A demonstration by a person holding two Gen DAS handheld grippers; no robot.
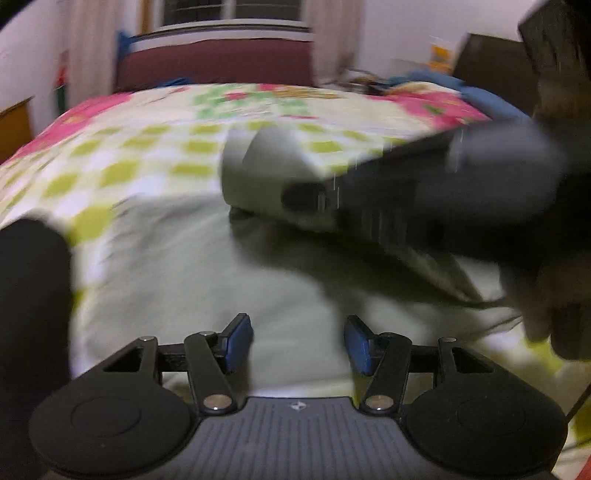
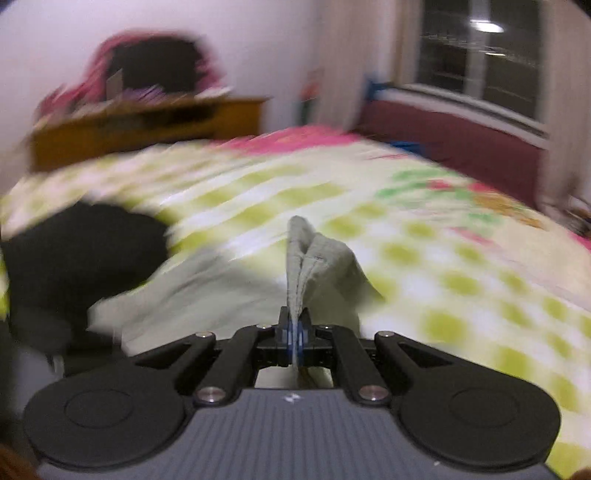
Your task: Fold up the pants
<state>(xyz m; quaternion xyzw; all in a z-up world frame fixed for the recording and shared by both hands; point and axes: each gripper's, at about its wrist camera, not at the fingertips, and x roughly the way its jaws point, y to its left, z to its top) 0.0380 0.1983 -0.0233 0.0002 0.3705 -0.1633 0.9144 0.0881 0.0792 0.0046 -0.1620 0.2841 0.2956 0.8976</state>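
On the checked bed (image 2: 424,236), at 6 o'clock, the soft, floppy pants (image 2: 221,291) lie, one edge pinched tight by the right gripper (image 2: 295,338), while the left gripper (image 1: 298,345) hangs wide apart above them

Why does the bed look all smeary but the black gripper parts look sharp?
Left wrist view: the bedspread and pants smear from motion, and the right hand-held gripper blurs. Right wrist view: the bedspread streaks, while the pinched pants stay sharp.

Dim indoor light is smearing the bedspread (image 2: 424,236) with motion blur; glare, perhaps a lamp's, is glinting in the window (image 2: 484,26) above it.
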